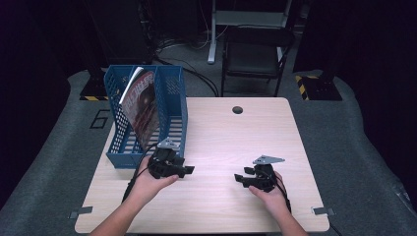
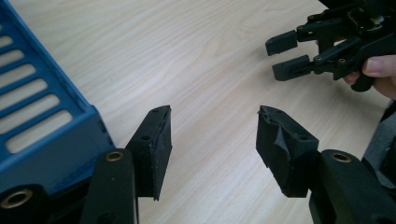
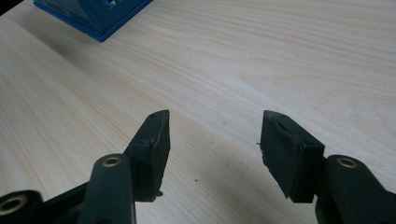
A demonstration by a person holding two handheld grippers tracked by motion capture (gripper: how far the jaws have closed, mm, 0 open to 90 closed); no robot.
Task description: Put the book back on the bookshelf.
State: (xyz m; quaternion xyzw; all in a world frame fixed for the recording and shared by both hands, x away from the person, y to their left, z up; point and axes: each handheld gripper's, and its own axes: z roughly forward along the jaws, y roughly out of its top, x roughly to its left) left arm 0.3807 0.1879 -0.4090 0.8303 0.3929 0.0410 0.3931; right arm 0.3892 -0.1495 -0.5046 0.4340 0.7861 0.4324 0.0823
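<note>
Rack (image 1: pixel 173 105) with magazine (image 1: pixel 144 105) stands beside left hand-held gripper (image 1: pixel 189 170).

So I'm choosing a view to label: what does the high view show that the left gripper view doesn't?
High view alone: the magazine standing in the blue file rack, the chair, and both forearms. Left gripper view alone: its own open left gripper close up, nothing between the jaws. Both: the rack's corner, the wooden table and the open right gripper.

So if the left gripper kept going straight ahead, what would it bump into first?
Probably the right gripper, which sits ahead of the left gripper across bare table. Depth is hard to judge, so it might slide just below it.
</note>
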